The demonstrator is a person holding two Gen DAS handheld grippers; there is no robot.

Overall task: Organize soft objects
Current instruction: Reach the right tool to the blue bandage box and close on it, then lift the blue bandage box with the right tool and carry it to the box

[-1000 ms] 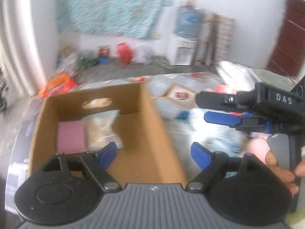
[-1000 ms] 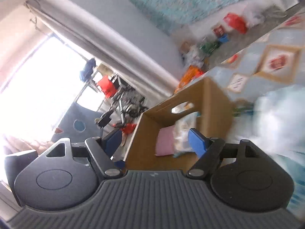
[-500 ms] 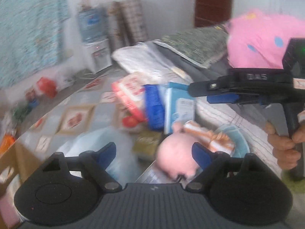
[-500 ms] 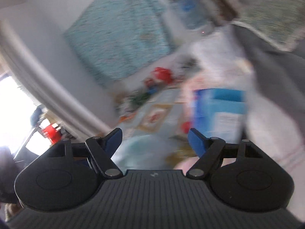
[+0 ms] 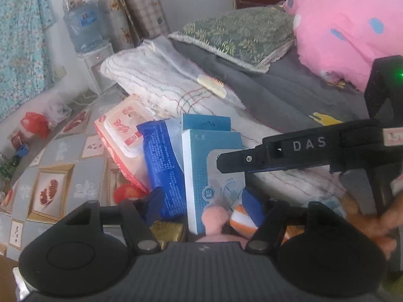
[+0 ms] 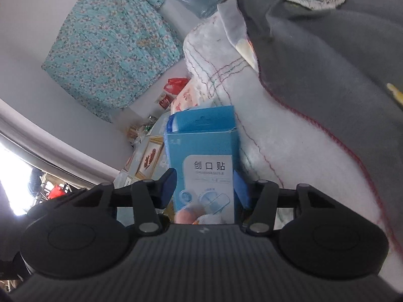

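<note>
Now my left tongs (image 5: 204, 202) hang spread apart above a pink soft toy (image 5: 214, 217) lying at the foot of the bed (image 5: 289, 95), beside a blue packet (image 5: 162, 166). My right tongs (image 6: 205, 187) stand parted on either side of the upright light-blue plaster box (image 6: 204, 161), not clamped on it.

The blue box (image 6: 204, 161) looks like smooth printed cardboard with a slight sheen. Beside it, the dark blue pack (image 5: 163, 161) is glossy plastic film, and the white blanket (image 5: 161, 78) is fuzzy, stitched cloth.
</note>
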